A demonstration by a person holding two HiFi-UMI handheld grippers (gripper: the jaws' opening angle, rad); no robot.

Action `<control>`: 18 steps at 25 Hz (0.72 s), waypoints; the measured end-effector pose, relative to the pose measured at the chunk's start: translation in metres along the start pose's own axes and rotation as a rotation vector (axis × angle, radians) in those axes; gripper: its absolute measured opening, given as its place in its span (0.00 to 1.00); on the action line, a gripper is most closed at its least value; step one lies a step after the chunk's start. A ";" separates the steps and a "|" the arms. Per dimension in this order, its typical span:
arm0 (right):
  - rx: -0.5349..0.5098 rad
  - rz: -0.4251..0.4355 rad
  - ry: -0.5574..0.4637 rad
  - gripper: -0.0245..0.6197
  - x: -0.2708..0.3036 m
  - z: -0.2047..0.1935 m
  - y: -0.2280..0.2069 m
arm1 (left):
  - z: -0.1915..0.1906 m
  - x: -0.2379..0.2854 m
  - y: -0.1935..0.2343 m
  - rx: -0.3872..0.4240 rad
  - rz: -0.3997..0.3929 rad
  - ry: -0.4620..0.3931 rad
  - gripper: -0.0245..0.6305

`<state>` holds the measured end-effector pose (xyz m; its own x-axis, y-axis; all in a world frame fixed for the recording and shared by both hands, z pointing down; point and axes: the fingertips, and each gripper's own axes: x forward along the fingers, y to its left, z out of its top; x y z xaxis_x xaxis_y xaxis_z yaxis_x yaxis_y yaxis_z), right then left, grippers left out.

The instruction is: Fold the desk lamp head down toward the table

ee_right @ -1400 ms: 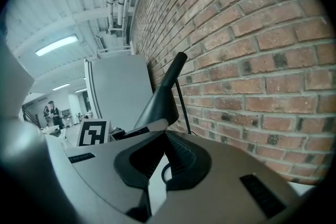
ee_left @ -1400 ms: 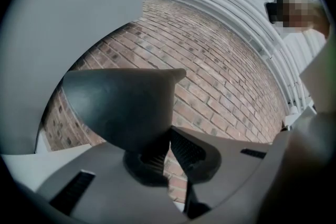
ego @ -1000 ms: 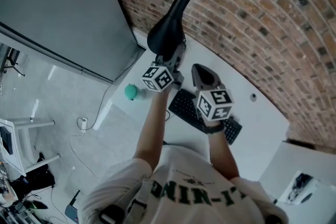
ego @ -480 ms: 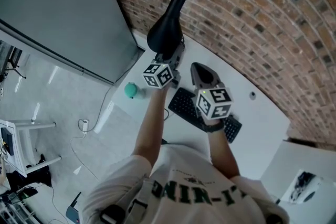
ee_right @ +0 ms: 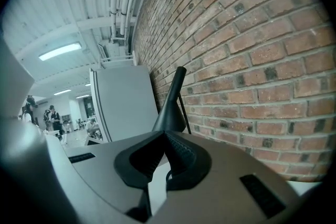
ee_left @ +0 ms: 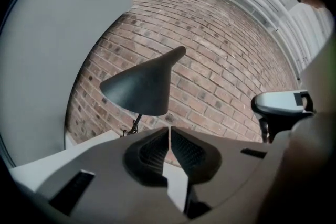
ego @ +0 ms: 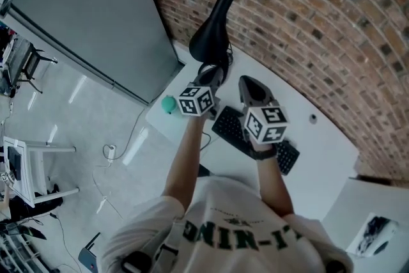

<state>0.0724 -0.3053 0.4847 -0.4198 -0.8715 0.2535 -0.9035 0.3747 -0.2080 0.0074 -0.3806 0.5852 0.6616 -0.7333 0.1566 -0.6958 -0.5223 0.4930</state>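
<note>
The black desk lamp head (ego: pixel 213 35) is a cone that stands up over the white table's (ego: pixel 319 156) far corner, its narrow neck pointing up along the brick wall. My left gripper (ego: pixel 213 77) hangs just below and in front of the cone, apart from it, jaws shut and empty. In the left gripper view the lamp head (ee_left: pixel 143 86) floats above the shut left gripper (ee_left: pixel 169 132). My right gripper (ego: pixel 250 87) is beside it to the right, also shut on nothing. The right gripper view has the lamp head (ee_right: pixel 172 110) beyond the right gripper (ee_right: pixel 164 134).
A black keyboard (ego: pixel 231 132) lies on the table under both hands. A teal ball (ego: pixel 168 103) sits at the table's left edge. The brick wall (ego: pixel 332 16) runs close behind the lamp and a grey panel (ego: pixel 96 16) stands to its left. A small round thing (ego: pixel 312 118) lies at the right.
My left gripper has drawn back and down from right under the lamp head, leaving a gap. The right gripper has lifted slightly. The lamp head keeps its tilt.
</note>
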 end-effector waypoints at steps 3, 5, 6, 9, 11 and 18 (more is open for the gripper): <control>0.004 -0.002 -0.008 0.05 -0.006 -0.002 0.001 | 0.001 -0.023 -0.007 0.034 0.028 0.037 0.06; 0.007 0.002 -0.010 0.05 -0.010 -0.003 0.003 | 0.008 -0.039 -0.017 0.056 0.029 0.030 0.06; 0.006 0.005 -0.011 0.05 -0.013 -0.003 0.005 | 0.012 -0.047 -0.022 0.069 0.029 0.023 0.06; -0.003 0.017 -0.019 0.05 -0.020 -0.002 0.010 | 0.026 -0.068 -0.036 0.125 0.047 0.001 0.05; -0.013 0.023 -0.026 0.05 -0.024 -0.001 0.013 | 0.035 -0.082 -0.046 0.161 0.068 -0.008 0.04; -0.046 0.025 -0.057 0.05 -0.045 0.002 0.021 | 0.057 -0.129 -0.080 0.233 0.134 -0.031 0.04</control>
<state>0.0724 -0.2582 0.4672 -0.4379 -0.8777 0.1947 -0.8964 0.4097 -0.1692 -0.0384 -0.2690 0.4772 0.5533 -0.8135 0.1793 -0.8243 -0.5036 0.2587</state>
